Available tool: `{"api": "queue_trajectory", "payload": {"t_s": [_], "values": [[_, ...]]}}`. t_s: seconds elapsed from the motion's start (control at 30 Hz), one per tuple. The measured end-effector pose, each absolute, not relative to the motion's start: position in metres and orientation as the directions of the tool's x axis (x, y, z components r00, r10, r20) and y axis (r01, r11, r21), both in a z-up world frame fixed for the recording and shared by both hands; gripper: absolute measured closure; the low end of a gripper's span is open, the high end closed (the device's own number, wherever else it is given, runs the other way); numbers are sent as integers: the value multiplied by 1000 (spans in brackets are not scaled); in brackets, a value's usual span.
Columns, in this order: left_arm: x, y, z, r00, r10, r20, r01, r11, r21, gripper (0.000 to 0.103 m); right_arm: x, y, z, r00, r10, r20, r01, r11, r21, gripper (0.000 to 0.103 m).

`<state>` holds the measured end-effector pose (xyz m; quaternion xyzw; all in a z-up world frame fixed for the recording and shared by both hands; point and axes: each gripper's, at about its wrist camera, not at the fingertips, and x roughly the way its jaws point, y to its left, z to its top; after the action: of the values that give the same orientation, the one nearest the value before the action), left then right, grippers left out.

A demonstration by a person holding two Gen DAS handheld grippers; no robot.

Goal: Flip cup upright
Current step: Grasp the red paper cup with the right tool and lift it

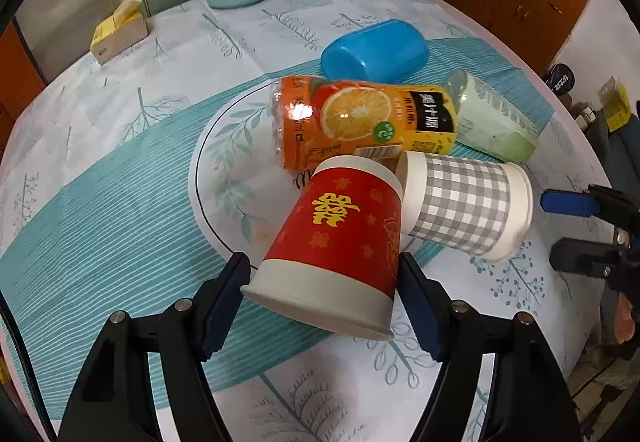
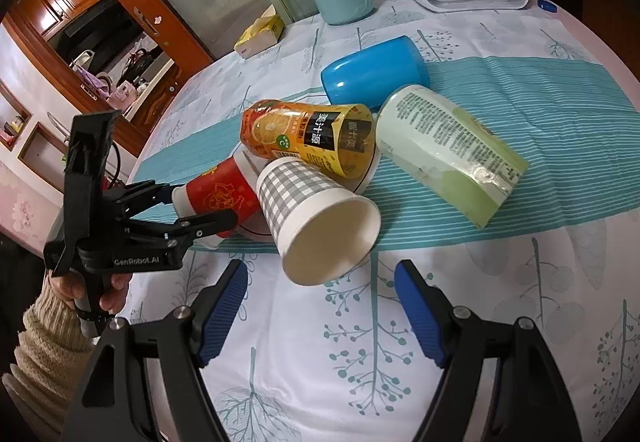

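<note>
Checked cup (image 2: 320, 218) pressed against red cup (image 1: 340, 242), orange bottle (image 1: 352, 118) close behind, bare tablecloth (image 2: 360, 362) in front

So there's five cups tipped over in a heap on the tablecloth. The red paper cup (image 1: 336, 238) with gold lettering has its white rim end nearest the left-hand tool, base pointing into the pile. The grey checked paper cup (image 2: 316, 214) lies touching it, mouth open. Behind them: an orange juice-label cup (image 1: 352, 122), a pale green one (image 2: 448, 150), a blue plastic one (image 1: 376, 50).
</note>
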<state>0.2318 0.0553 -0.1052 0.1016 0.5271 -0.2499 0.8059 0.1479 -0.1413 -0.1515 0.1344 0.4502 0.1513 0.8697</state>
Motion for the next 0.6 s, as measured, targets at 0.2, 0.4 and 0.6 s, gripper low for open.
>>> {"api": "queue_trajectory", "payload": {"t_s": [0.2, 0.4, 0.6], "values": [[200, 53, -89, 332, -318, -888, 552, 829, -90, 30, 138, -143, -142, 567, 378, -732, -159, 922, 353, 27], [152, 40, -83, 304, -378, -874, 638, 762, -108, 30, 123, -148, -137, 585, 356, -729, -167, 932, 322, 27], [114, 6, -102, 206, -409, -889, 759, 641, -119, 30, 104, -158, -142, 580, 328, -746, -153, 943, 295, 27]]}}
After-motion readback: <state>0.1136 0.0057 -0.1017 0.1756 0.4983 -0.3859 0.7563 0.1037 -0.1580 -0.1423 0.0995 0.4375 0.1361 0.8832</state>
